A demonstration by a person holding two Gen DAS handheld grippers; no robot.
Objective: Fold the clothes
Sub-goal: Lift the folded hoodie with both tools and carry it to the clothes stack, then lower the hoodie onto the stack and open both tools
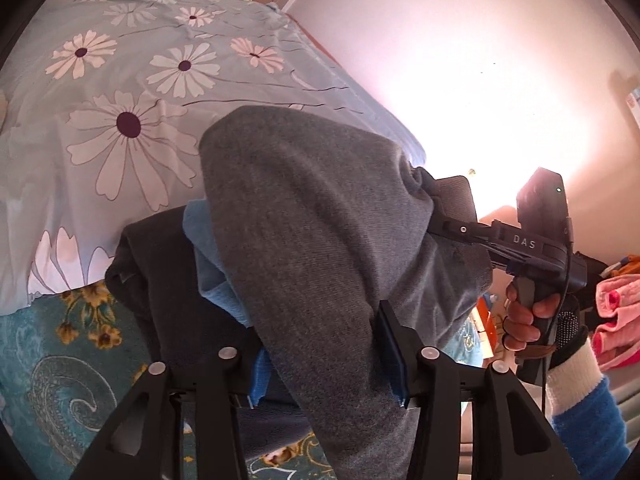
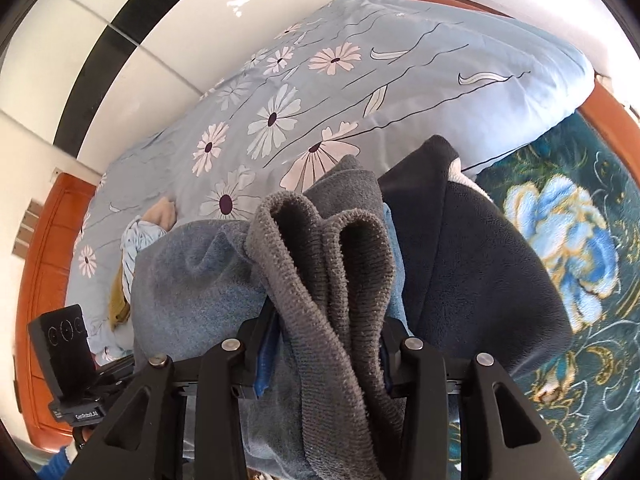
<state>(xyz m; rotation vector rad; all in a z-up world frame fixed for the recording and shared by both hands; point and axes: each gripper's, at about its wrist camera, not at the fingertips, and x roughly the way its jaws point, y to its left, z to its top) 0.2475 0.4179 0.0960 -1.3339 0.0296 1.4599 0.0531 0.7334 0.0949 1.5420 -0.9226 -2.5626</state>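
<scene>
Left wrist view first: the left gripper [image 1: 326,354] has a fold of the grey garment [image 1: 320,220] running between its fingers, the blue pad of the finger at about 4 o'clock [image 1: 394,354] lying against the cloth. It looks like a grasp on the fabric, though how firmly it pinches I cannot tell. The garment hangs across the middle of the picture, draped over a dark fleece [image 1: 168,280] and a light blue cloth [image 1: 212,256] at 8 o'clock. Behind them, toward 10 o'clock, lies a pale blue daisy-print quilt [image 1: 132,92], and at 7 o'clock a teal floral blanket [image 1: 60,368]. At 3 o'clock the right gripper [image 1: 448,208] grips the far end of the same garment, bunching it; a hand [image 1: 528,320] in a blue sleeve with a white cuff holds its handle. Pink cloth [image 1: 618,316] shows at the right edge.

Right wrist view: the right gripper [image 2: 324,354] is clamped on a thick bunched ribbed edge of the grey garment [image 2: 320,256]. The dark fleece [image 2: 472,264] sits at 3 o'clock on the teal blanket [image 2: 592,216]; the quilt [image 2: 360,80] fills 12 o'clock. The left gripper's body [image 2: 68,364] shows at 8 o'clock.
</scene>
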